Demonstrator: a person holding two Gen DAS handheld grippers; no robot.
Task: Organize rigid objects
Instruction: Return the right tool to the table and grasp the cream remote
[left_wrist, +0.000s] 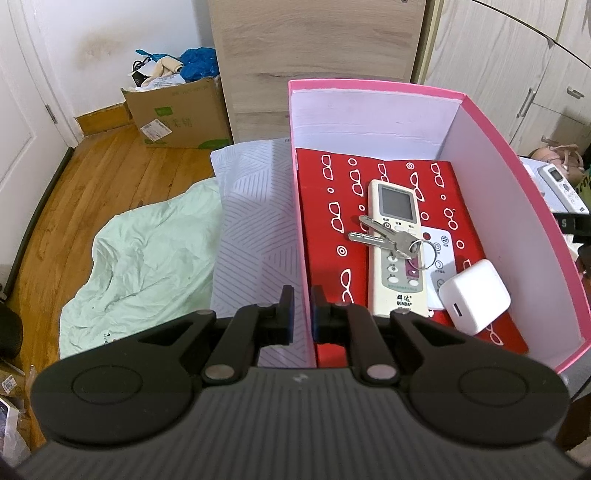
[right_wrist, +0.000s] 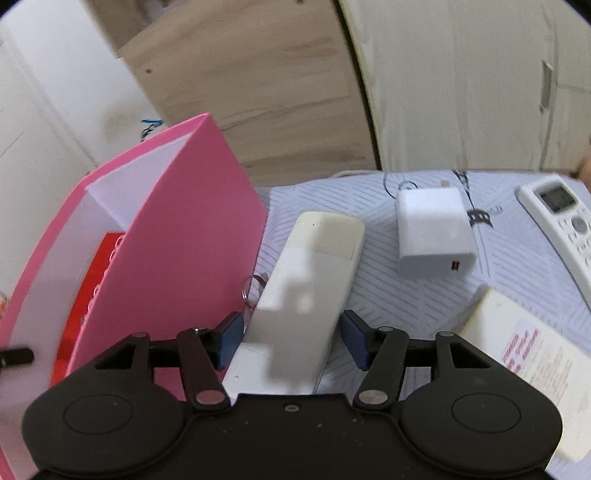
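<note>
Meanwhile left tongs pinching pink box wall, right tongs straddling remote

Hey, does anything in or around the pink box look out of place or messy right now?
Mildly. Inside the pink cardboard box, a bunch of silver keys lies crosswise on top of the cream remote control, stacked rather than set flat. Outside, a white remote lying face down covers part of a loose metal key ring.
</note>
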